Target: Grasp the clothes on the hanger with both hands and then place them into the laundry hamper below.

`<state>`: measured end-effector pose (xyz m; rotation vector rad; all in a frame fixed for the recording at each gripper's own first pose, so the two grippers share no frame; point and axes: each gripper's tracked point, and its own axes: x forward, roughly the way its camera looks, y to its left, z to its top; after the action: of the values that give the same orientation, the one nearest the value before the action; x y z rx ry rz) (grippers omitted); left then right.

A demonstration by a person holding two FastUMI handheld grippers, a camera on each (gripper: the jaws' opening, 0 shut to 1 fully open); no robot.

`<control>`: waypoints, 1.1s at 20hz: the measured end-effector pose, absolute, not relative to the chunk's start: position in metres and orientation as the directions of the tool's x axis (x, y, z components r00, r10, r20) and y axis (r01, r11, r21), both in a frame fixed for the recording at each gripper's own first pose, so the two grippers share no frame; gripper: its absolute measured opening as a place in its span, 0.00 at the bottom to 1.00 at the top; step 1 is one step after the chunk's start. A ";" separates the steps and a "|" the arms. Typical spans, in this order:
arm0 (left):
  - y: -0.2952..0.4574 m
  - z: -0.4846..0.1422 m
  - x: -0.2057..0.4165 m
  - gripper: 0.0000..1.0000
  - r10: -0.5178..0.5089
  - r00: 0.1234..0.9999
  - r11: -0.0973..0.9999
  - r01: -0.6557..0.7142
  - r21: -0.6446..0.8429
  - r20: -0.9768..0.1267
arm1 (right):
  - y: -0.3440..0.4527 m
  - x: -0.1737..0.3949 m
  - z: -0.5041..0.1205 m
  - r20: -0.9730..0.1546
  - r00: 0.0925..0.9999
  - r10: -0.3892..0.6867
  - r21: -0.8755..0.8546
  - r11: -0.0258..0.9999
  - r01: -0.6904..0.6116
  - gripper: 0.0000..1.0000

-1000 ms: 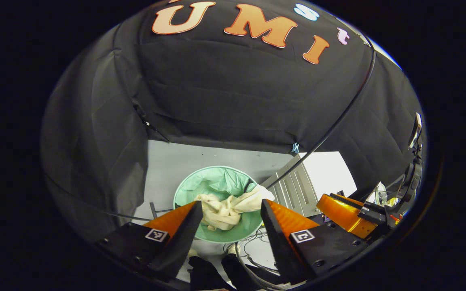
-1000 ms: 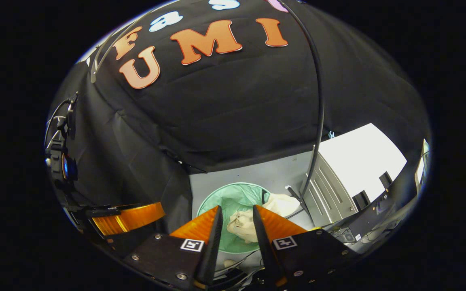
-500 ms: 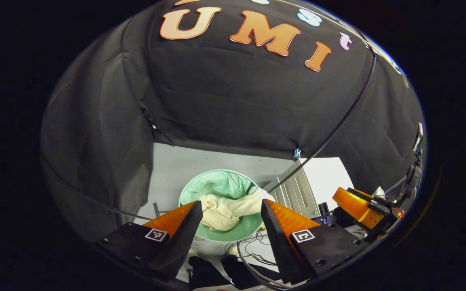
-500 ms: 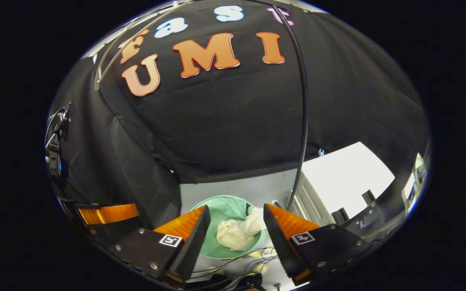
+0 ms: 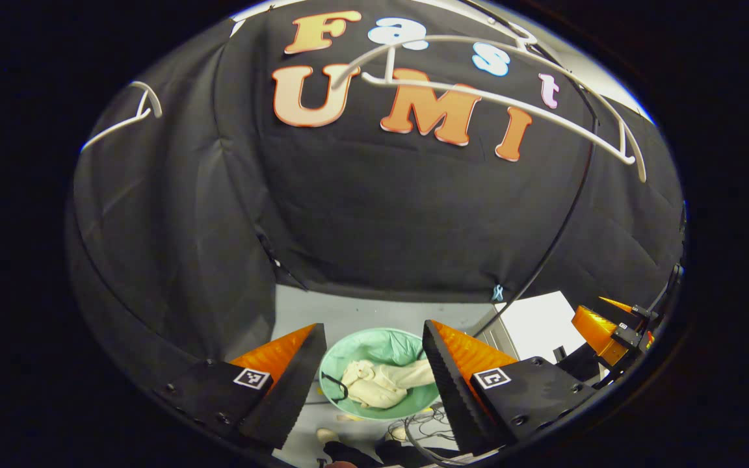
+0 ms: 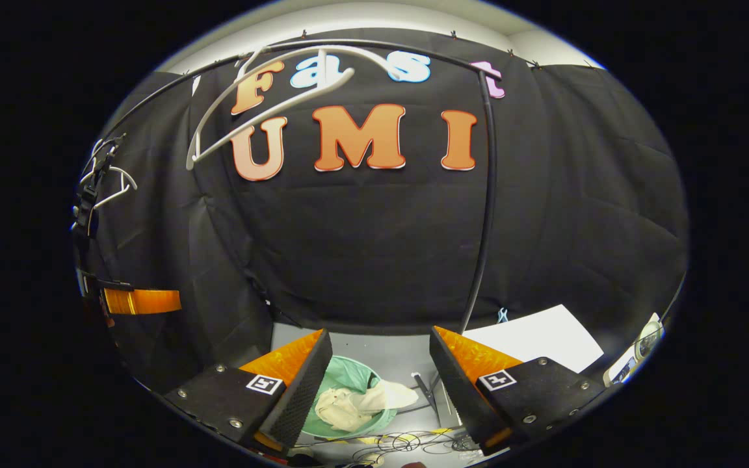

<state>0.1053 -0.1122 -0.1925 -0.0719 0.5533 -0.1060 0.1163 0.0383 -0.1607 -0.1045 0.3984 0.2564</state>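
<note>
Showing both claws empty: left gripper [image 5: 371,367] and right gripper [image 6: 381,377] spread wide, gripping nothing. Cream clothes [image 5: 381,385] lie in the laundry hamper [image 5: 374,343] below the fingertips, one fold draped across its rim, likely to slide out.

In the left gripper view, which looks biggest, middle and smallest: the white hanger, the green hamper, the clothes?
1. Hanger, though it hangs nearer the camera.
2. Hamper.
3. Clothes, lying inside the hamper.
</note>
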 end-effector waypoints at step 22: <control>-0.051 0.021 0.097 0.95 0.142 0.990 0.990 -0.141 -0.032 0.026 | -0.093 0.124 0.037 0.024 0.994 0.110 -0.031 0.994 -0.109 0.94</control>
<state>0.0973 -0.0509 0.0211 -0.0297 -0.0286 0.1418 0.1235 -0.0926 0.0374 -0.0294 -0.0257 0.1099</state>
